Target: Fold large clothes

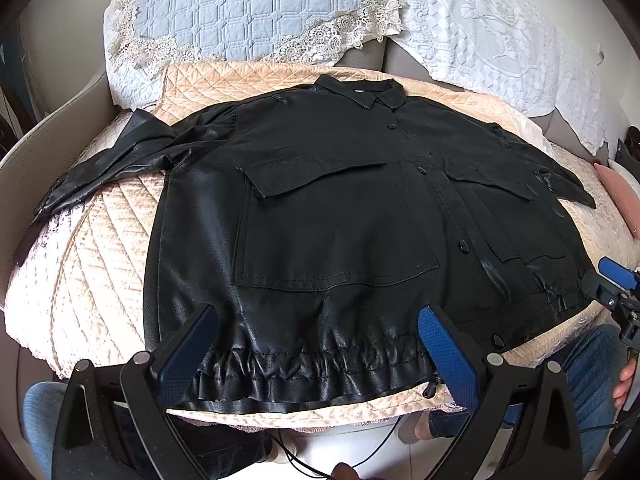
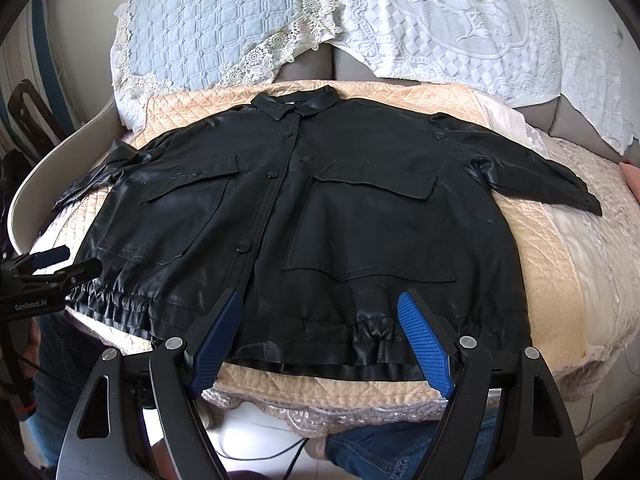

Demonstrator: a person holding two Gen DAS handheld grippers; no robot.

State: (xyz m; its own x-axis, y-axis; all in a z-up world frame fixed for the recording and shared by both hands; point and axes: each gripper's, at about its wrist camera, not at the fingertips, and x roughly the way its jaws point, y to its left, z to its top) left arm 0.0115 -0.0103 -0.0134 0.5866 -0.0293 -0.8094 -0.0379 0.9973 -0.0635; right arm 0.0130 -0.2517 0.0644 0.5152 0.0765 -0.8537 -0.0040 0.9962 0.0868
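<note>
A black leather-look jacket [image 1: 340, 208] lies flat, front up and buttoned, on a peach quilted cover [image 1: 104, 264], collar at the far side, both sleeves spread out. It also shows in the right wrist view [image 2: 360, 216]. My left gripper [image 1: 318, 320] is open and empty, its blue pads hovering over the gathered hem on the jacket's left half. My right gripper [image 2: 320, 312] is open and empty above the hem on the right half. The right gripper also shows at the right edge of the left wrist view [image 1: 608, 280], and the left gripper at the left edge of the right wrist view [image 2: 60, 264].
A blue quilted cushion with lace trim [image 1: 248, 8] and a white lace cover [image 1: 500, 32] stand behind the jacket. The seat's near edge [image 2: 320, 412] is just below the hem. My knees in jeans [image 2: 400, 452] and cables are under it.
</note>
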